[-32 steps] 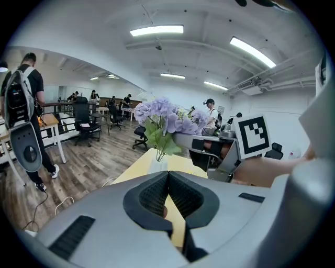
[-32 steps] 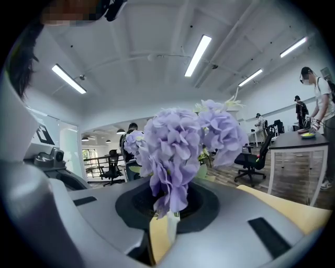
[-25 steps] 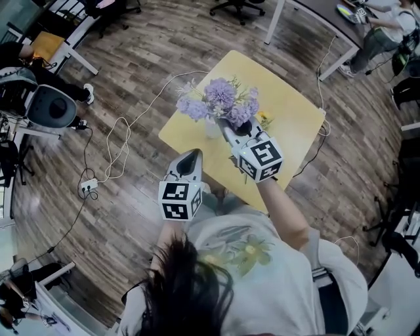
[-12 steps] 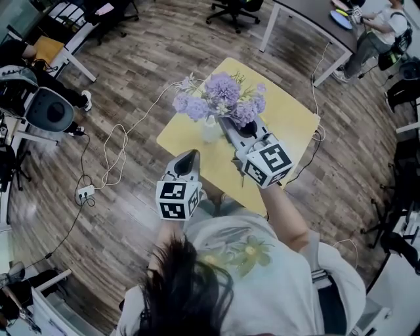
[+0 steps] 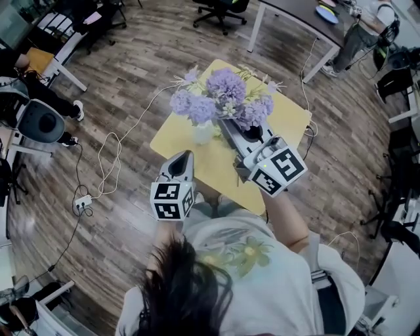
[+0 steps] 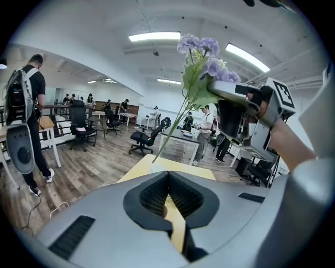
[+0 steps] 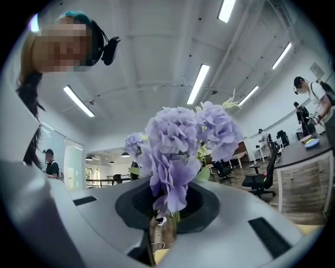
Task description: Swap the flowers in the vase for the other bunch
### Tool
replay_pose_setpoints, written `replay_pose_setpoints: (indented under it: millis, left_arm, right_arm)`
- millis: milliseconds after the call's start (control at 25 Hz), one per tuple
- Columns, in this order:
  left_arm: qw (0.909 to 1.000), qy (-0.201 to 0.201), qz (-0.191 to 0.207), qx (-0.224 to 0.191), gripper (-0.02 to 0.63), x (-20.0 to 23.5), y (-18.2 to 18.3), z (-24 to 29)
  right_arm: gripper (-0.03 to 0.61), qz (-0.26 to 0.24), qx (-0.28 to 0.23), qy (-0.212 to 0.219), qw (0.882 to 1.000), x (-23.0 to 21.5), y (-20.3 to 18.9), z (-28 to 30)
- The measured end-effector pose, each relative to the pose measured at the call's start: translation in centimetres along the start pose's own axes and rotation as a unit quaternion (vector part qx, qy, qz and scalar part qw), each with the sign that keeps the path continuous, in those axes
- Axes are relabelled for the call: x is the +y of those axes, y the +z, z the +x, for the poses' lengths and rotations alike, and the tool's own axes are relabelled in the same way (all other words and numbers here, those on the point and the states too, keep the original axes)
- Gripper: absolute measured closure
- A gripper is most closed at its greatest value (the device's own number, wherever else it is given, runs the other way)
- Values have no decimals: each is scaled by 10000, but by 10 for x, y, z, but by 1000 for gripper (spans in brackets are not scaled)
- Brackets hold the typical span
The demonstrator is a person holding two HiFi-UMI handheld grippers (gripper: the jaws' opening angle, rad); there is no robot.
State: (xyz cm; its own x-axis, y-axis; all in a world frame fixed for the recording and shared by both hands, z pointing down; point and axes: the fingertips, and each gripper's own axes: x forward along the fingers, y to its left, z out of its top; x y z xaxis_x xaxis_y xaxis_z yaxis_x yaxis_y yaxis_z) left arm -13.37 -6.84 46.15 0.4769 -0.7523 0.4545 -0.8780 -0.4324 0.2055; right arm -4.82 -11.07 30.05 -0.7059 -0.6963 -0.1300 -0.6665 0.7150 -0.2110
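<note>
My right gripper [image 5: 228, 125] is shut on the stems of a purple flower bunch [image 5: 223, 98] and holds it up over the yellow table [image 5: 289, 121]. In the left gripper view the bunch [image 6: 204, 57] hangs in the air, its green stem ends free above the table. A small pale vase [image 5: 203, 133] stands on the table just left of the stems. In the right gripper view the blooms [image 7: 178, 141] fill the space above the right gripper [image 7: 166, 209]. My left gripper [image 5: 186, 157] hovers at the table's near edge, shut and holding nothing [image 6: 168, 175]. The other bunch is hidden.
A white cable [image 5: 111, 151] trails over the wooden floor left of the table. Office chairs [image 5: 216, 10] and a desk [image 5: 295, 13] stand beyond it. A person [image 6: 29, 104] stands at the left in the left gripper view.
My right gripper has risen with the purple bunch, whose stems now hang free of the vase. The left gripper has stayed where it was.
</note>
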Motion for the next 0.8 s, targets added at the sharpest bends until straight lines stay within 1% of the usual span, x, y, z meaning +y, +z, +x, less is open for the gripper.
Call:
replay_pose_setpoints:
  millis: [160, 400, 680, 800]
  left_arm:
    - [9999, -96, 21, 53, 595, -4, 3, 4]
    - [9992, -351, 123, 139, 596, -17, 3, 14]
    - [9962, -781, 277, 260, 597, -31, -2, 28]
    - [9938, -989, 363, 352, 596, -47, -8, 37]
  right_arm:
    - [503, -17, 108, -144, 9998, -8, 2, -9]
    - [503, 8, 288, -535, 9981, -25, -4, -35]
    - [502, 41, 482, -1198, 9916, -45, -16, -72]
    - [503, 68, 541, -1523, 9868, -57, -20, -96]
